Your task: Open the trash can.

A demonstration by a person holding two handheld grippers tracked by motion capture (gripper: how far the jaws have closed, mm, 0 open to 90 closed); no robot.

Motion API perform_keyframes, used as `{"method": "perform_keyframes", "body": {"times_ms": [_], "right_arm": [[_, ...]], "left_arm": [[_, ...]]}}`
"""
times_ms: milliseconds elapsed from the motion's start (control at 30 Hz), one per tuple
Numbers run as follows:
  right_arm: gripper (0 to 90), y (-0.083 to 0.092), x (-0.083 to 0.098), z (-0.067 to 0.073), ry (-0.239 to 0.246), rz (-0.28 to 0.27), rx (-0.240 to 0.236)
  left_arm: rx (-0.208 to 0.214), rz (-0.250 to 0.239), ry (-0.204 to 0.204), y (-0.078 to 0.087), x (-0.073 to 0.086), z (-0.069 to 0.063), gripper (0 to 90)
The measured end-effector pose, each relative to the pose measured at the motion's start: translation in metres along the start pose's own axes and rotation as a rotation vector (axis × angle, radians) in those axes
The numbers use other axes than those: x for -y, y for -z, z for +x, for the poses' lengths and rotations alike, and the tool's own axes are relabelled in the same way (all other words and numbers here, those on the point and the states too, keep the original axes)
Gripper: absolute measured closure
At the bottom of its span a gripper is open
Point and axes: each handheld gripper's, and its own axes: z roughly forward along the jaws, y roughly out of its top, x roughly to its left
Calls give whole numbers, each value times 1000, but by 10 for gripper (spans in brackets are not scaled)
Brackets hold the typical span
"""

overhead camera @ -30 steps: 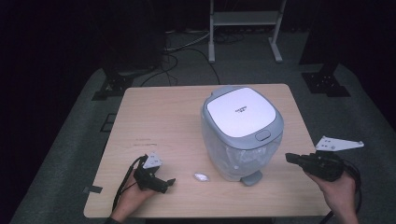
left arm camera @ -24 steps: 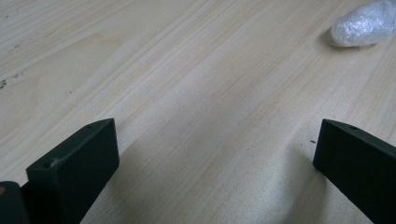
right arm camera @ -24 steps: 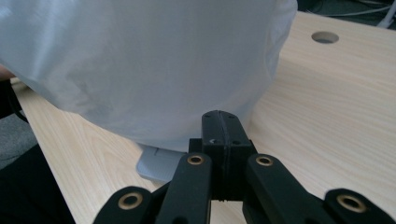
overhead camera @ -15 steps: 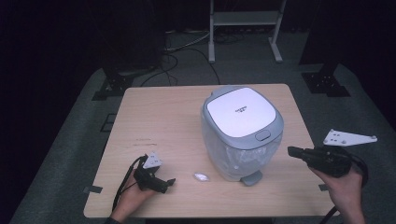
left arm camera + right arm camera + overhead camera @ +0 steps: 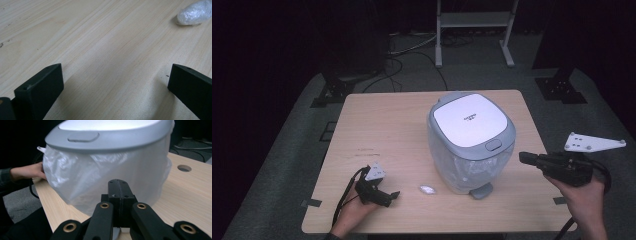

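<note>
1. The right gripper (image 5: 525, 158), jaws pressed together on nothing, hangs beside the lidded grey-and-white pedal bin (image 5: 472, 141) lined with a thin clear plastic bag (image 5: 105, 177). Pushed in carelessly, the closed tip could snag or tear that film.
2. A hard nudge at this height might slide or tip the light bin on the pale wooden table (image 5: 382, 125).
3. The left gripper (image 5: 393, 195) rests on the table, jaws wide apart and holding nothing, near the small crumpled wad of clear plastic (image 5: 195, 13); a sweep could knock it away.
</note>
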Motion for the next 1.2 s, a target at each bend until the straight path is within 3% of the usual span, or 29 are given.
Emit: {"method": "perform_keyframes", "body": {"times_ms": [733,1200], "right_arm": [[900,-5,-33,17,49,-77,-82],[900,-20,-47,22,71,-82,-117]], "left_arm": [[0,0,0,0,0,0,0],[0,0,0,0,0,0,0]]}}
